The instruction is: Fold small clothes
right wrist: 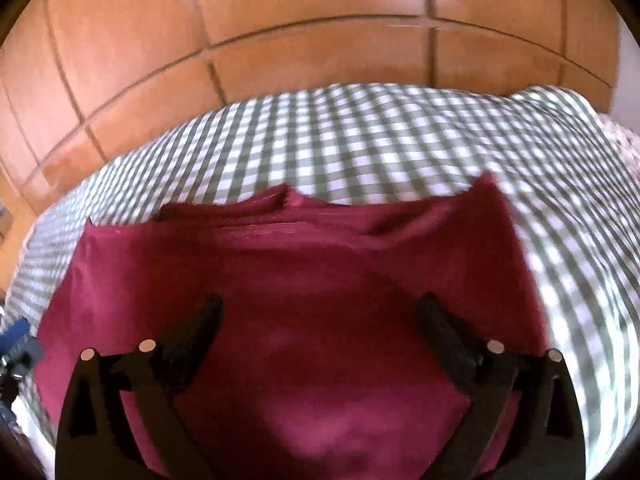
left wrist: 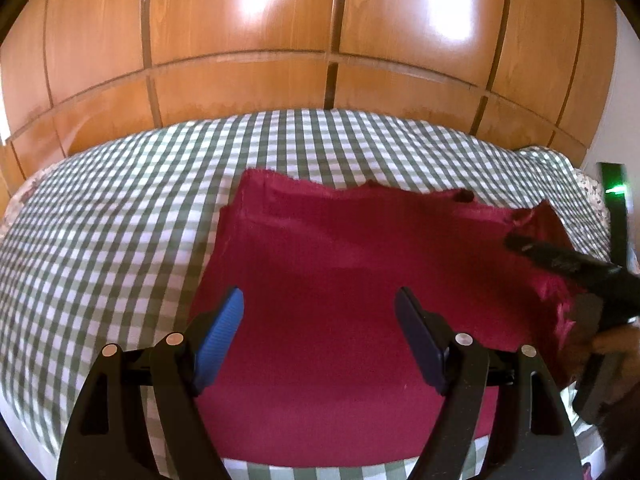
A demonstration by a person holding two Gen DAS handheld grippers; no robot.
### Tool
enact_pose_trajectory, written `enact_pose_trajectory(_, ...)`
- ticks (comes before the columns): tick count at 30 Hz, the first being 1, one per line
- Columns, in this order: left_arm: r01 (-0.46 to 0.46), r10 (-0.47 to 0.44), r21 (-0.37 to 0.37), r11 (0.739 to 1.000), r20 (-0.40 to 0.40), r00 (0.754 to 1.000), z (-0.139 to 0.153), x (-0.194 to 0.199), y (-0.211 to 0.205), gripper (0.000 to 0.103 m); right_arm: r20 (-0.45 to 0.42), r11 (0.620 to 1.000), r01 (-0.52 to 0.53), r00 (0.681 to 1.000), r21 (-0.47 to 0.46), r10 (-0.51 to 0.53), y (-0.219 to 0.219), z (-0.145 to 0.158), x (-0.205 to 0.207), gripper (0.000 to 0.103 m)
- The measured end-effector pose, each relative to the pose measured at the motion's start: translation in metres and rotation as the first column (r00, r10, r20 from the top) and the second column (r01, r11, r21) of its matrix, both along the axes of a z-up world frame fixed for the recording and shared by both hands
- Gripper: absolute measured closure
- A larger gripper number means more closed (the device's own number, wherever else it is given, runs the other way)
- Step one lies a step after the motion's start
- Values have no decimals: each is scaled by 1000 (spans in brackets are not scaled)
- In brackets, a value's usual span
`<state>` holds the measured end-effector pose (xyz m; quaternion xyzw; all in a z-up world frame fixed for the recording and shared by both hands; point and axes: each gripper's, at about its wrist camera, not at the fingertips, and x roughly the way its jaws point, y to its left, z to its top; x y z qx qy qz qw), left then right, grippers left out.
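Observation:
A dark red cloth [left wrist: 340, 264] lies spread on the checked bed cover, folded over itself along its left and far edges. My left gripper [left wrist: 319, 312] is open with blue pads, above the near part of the cloth, holding nothing. My right gripper [right wrist: 320, 320] is open with black fingers over the same red cloth [right wrist: 300, 280], empty. In the left wrist view the right gripper's black finger [left wrist: 560, 264] reaches over the cloth's rumpled right edge. The right wrist view is motion-blurred.
The green and white checked cover [left wrist: 120, 208] spans the bed. Wooden wardrobe doors [left wrist: 280, 40] stand right behind the bed. A white wall and a dark post with a green light [left wrist: 614, 192] are at the far right.

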<state>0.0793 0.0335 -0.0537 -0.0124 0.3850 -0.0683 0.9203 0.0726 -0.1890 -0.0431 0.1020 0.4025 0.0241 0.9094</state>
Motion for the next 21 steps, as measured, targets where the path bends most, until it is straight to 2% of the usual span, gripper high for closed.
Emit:
enact_pose_trajectory(4, 1, -2, -10, 1000, -24, 1000, -9, -4, -1, 26, 8, 996, 78, 997, 44, -78, -39, 7, -30, 4)
enact_pose_trajectory(8, 10, -12, -40, 999, -52, 999, -18, -6, -3, 26, -37, 991, 117, 993, 65, -115, -62, 0, -54, 4)
enact_pose_trajectory(10, 17, -19, -52, 999, -56, 998, -20, -8, -5, 26, -68, 986, 123, 991, 110, -116, -71, -9, -66, 4)
enact_pose_trajectory(13, 49, -54, -72, 996, -66, 996, -23, -10, -8, 26, -101, 966, 110, 991, 236, -88, -78, -24, -84, 4)
enact_pose_trajectory(15, 68, -75, -92, 993, -75, 994, -25, -10, -9, 26, -98, 959, 96, 993, 266, -72, -75, -29, -92, 8)
enact_pose_trajectory(18, 79, -91, -130, 988, -93, 992, -29, -7, -9, 26, -101, 964, 71, 994, 257, -47, -67, -29, -94, 24)
enact_pose_trajectory(20, 77, -92, -135, 988, -104, 990, -33, -4, -9, 26, -110, 965, 42, 994, 261, -13, -60, -26, -91, 46)
enact_pose_trajectory(21, 76, -92, -140, 987, -108, 990, -34, -3, -9, 26, -117, 965, 25, 993, 261, 5, -55, -26, -88, 51)
